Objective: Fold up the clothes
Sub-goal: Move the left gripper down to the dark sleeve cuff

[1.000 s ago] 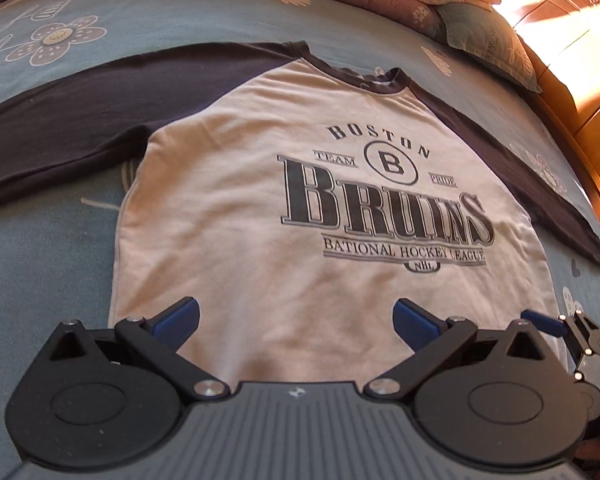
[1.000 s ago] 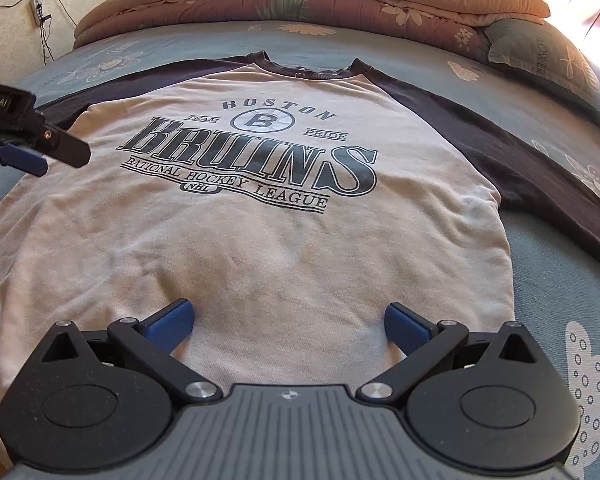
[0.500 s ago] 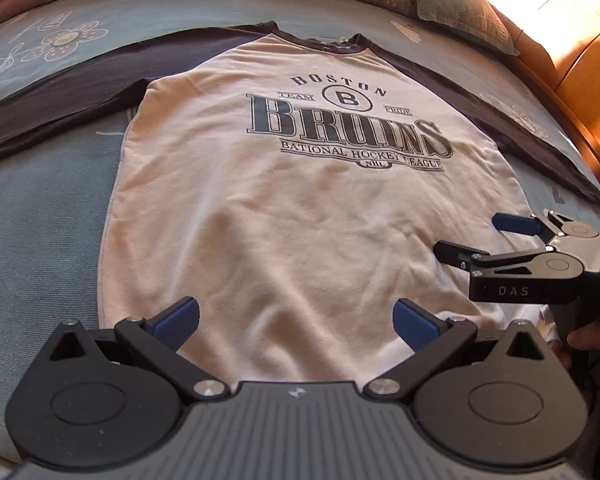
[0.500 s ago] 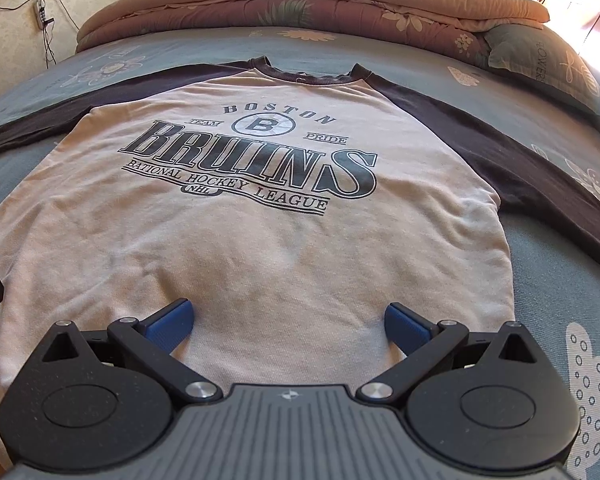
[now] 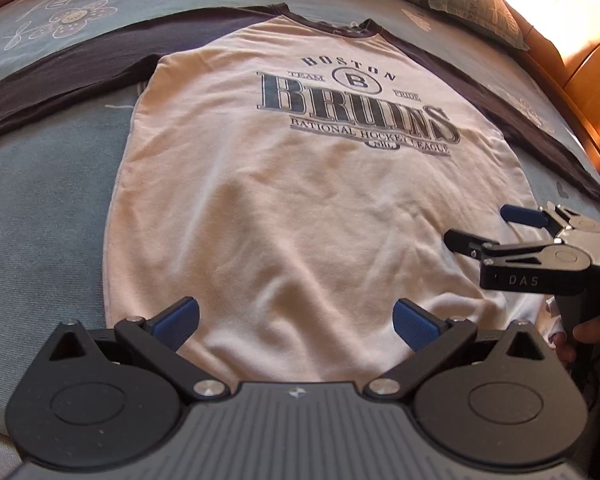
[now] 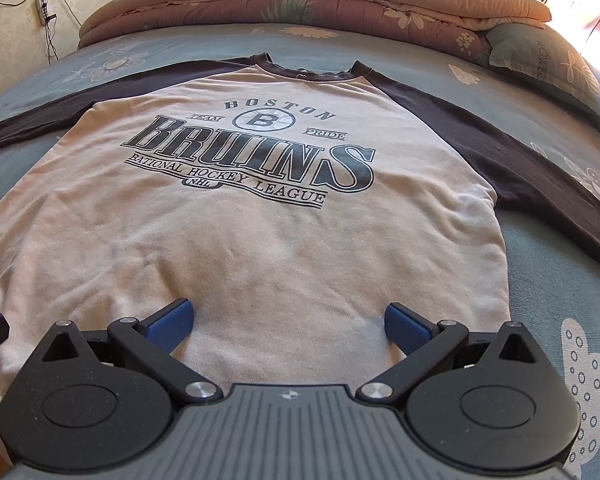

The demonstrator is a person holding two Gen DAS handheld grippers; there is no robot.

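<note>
Both views share shirt [image 5: 300, 200] (hem-side) — close.

Cream raglan shirt [image 6: 260, 248] with dark sleeves and Bruins print, flat, face-up, unfolded on bed.

Ahead of blue-padded black left gripper [image 5: 296, 320]: cream long-sleeved cotton shirt [image 5: 300, 200], dark brown sleeves and collar, dark "Boston Bruins" print. Beneath: grey-blue cotton bedsheet [image 5: 40, 200], pale flower pattern. Beyond blue-padded black right gripper [image 6: 288, 320]: pinkish-brown floral quilt [image 6: 300, 4], grey-green flowered pillow [image 6: 548, 64].
</note>
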